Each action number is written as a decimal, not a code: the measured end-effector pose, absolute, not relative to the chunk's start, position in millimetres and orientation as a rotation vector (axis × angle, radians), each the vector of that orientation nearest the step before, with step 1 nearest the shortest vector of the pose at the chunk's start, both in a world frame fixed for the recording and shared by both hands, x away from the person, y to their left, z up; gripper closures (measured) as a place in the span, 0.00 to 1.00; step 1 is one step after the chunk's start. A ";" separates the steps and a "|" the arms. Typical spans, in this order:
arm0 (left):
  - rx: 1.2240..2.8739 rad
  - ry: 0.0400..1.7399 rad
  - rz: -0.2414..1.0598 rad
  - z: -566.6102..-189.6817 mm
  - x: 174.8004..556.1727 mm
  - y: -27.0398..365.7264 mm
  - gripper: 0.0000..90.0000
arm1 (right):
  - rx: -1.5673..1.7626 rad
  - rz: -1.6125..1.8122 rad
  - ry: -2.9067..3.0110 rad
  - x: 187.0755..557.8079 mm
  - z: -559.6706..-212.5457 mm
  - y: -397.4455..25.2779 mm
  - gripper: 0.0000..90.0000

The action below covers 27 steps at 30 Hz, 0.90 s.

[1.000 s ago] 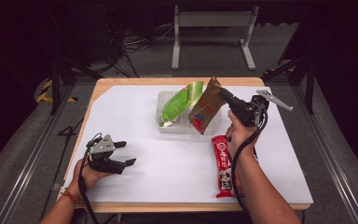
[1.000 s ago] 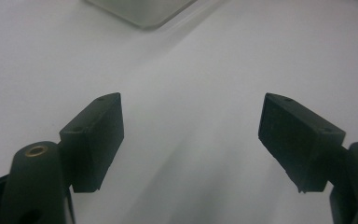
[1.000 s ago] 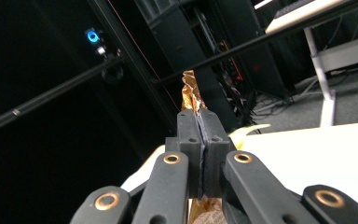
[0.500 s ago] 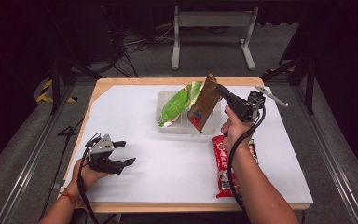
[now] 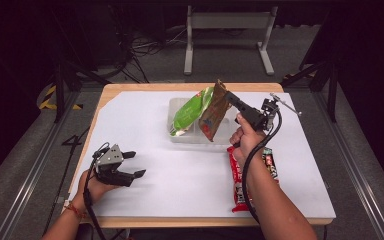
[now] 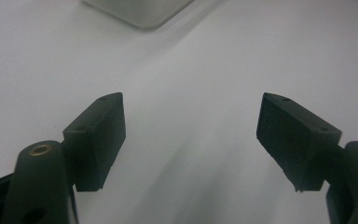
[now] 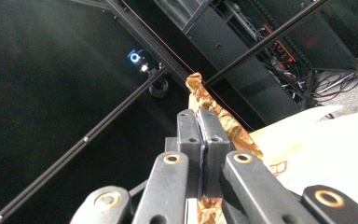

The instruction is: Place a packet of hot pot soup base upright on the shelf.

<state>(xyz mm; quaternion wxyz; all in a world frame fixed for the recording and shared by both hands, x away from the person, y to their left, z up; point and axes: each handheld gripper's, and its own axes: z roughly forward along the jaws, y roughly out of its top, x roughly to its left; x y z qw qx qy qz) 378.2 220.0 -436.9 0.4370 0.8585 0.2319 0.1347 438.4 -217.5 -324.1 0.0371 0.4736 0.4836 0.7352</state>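
A brown and red snack bag (image 5: 214, 113) hangs upright over a clear plastic tray (image 5: 180, 136), held by its top corner in my right gripper (image 5: 226, 95), which is shut on it. In the right gripper view the two jaws pinch the bag's crinkled gold edge (image 7: 214, 112). A green snack bag (image 5: 190, 111) leans in the tray beside it. My left gripper (image 5: 135, 164) rests low over the white table cover at the front left, open, with nothing between its fingers (image 6: 100, 135).
A red candy bar wrapper (image 5: 240, 175) lies on the white cover under my right forearm, with a darker packet (image 5: 270, 162) beside it. A corner of the clear tray (image 6: 140, 11) shows ahead of the left gripper. Dark floor, cables and a metal stand lie beyond the table.
My right gripper has lifted the brown bag a little and shifted slightly left over the tray. The left gripper has stayed where it was.
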 end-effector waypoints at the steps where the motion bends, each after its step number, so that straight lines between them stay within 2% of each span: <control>1: 2.137 0.579 0.334 -437.0 378.0 219.7 0.28 | 1.445 2.222 1.492 438.2 -322.5 -216.1 1.00; 5: 2.140 0.575 0.339 -436.7 378.0 219.8 0.28 | 1.417 2.135 1.504 441.8 -322.9 -205.5 1.00; 11: 2.134 0.571 0.343 -436.8 378.2 221.0 0.29 | 1.497 2.205 1.471 450.6 -336.2 -199.7 1.00; 20: 2.140 0.572 0.349 -436.3 377.5 219.8 0.29 | 1.397 2.230 1.535 429.0 -307.8 -193.2 1.00; 27: 2.139 0.574 0.347 -437.2 379.2 220.1 0.30 | 1.493 2.238 1.509 438.3 -330.8 -190.5 1.00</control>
